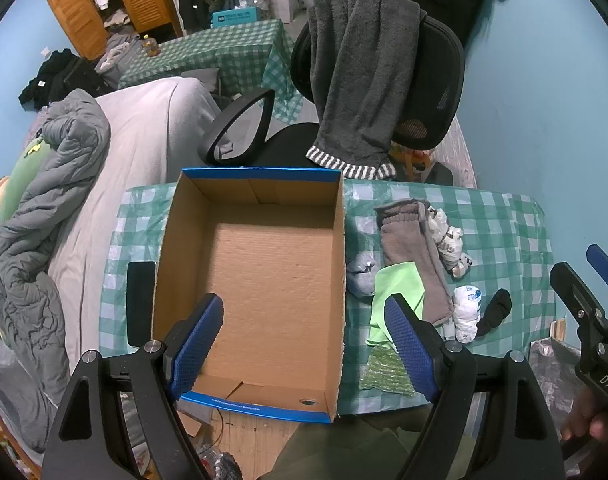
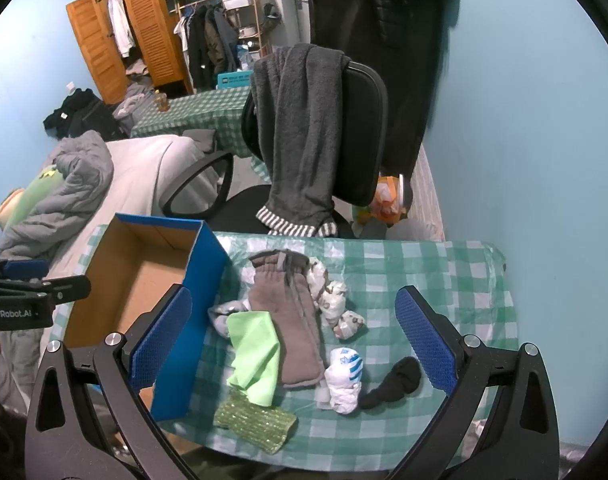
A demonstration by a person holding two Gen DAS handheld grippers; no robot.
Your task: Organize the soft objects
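Observation:
An empty cardboard box (image 1: 263, 264) with blue outer walls (image 2: 191, 320) stands on the checked table. To its right lie soft things: a brown sock (image 2: 291, 320), a green cloth (image 2: 253, 356), a green sparkly cloth (image 2: 255, 424), a white and blue sock (image 2: 346, 380), a black sock (image 2: 396, 382), a patterned white sock (image 2: 336, 300) and a grey sock (image 2: 223, 314). My left gripper (image 1: 304, 344) is open and empty above the box's near end. My right gripper (image 2: 293, 344) is open and empty above the pile.
A black phone (image 1: 139, 304) lies left of the box. An office chair (image 2: 344, 140) draped with a grey towel (image 1: 360, 80) stands behind the table. A bed with a grey quilt (image 1: 43, 200) is to the left. A blue wall (image 2: 524, 120) is on the right.

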